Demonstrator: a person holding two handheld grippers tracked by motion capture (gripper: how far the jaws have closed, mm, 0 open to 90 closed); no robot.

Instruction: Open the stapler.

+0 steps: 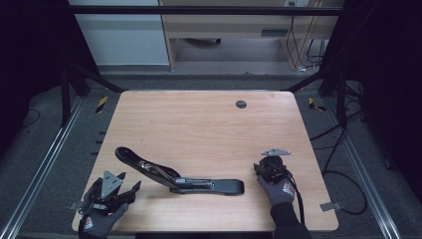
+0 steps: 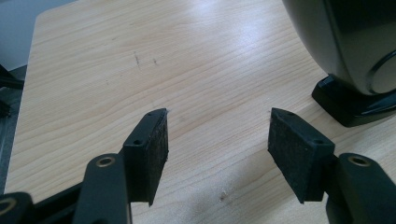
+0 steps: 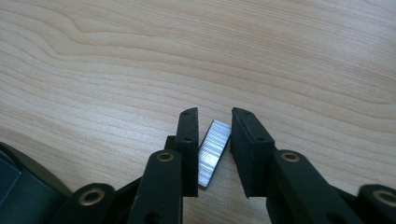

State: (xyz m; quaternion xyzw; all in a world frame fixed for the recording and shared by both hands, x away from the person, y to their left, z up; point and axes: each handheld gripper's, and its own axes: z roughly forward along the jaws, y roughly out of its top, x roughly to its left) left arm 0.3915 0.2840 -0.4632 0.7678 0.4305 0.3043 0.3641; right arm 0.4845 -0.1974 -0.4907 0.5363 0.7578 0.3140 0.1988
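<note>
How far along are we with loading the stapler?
Done: the stapler lies swung open on the table. In hand: the right tool has a strip of staples between its jaws, a gap still showing. The left tool waits open, holding nothing. Left: gripping the strip, loading it, closing the stapler.

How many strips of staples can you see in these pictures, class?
1. The strip of staples stands between the jaws of the right gripper, above the table. More may sit hidden inside the open stapler.

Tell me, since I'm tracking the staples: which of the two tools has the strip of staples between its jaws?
The right tool. A silvery strip of staples sits between its narrowly set jaws, while the left tool stands wide open over bare table, beside the black stapler.
</note>
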